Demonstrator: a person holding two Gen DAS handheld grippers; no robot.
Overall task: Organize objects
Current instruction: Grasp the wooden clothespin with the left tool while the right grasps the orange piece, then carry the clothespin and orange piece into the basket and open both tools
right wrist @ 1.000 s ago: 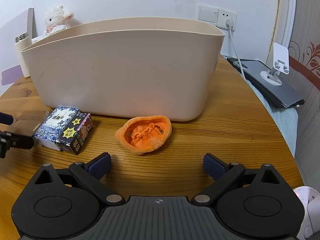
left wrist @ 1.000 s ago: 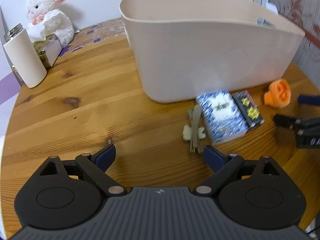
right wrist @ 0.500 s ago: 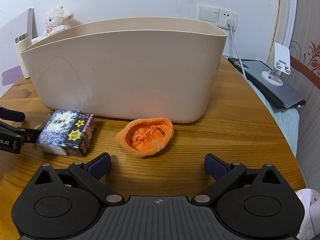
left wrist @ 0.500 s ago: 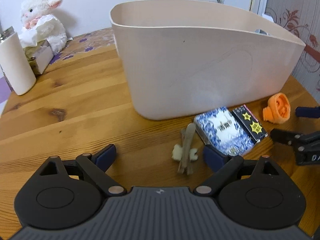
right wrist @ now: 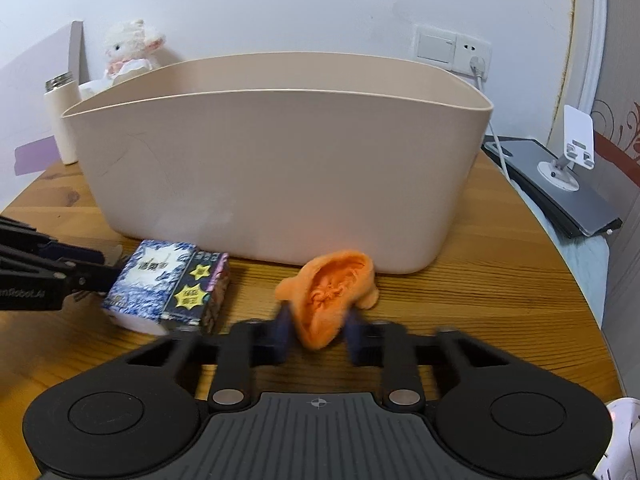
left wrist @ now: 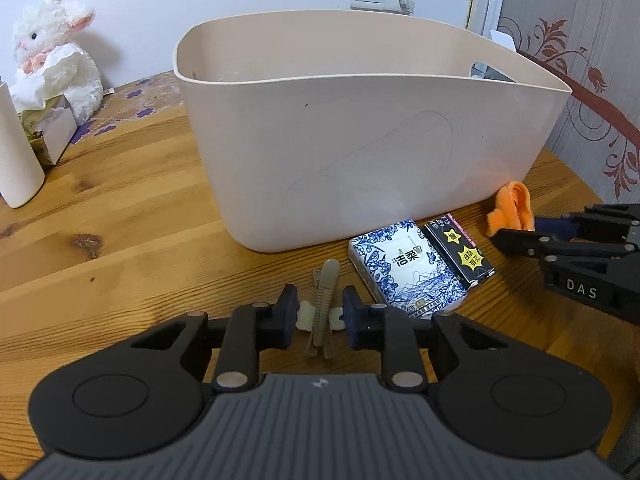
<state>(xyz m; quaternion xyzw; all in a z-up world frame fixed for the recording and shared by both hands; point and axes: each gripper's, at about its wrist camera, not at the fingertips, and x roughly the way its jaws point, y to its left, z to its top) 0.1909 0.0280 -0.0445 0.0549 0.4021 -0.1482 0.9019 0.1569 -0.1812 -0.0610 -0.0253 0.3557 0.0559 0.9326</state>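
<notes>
A large beige tub [left wrist: 360, 152] stands on the round wooden table; it also shows in the right wrist view [right wrist: 280, 168]. My left gripper [left wrist: 320, 316] is shut on a tan hair clip [left wrist: 325, 292] with a small cream piece, lying in front of the tub. My right gripper [right wrist: 318, 328] is shut on the near edge of a crumpled orange cloth [right wrist: 332, 292], which rests on the table by the tub; the cloth also shows in the left wrist view [left wrist: 514, 210]. A blue-and-white tissue pack [left wrist: 404, 268] and a black box with yellow stars [left wrist: 460, 252] lie between the two.
A white plush lamb [left wrist: 52, 56], a tissue box [left wrist: 44, 132] and a white bottle [left wrist: 14, 152] stand at the far left. A dark laptop with a white phone stand [right wrist: 568, 160] lies at the right. A wall socket with a cable [right wrist: 476, 64] is behind the tub.
Both grippers moved forward and closed: the left onto the hair clip, the right onto the orange cloth. Both were wide open before.
</notes>
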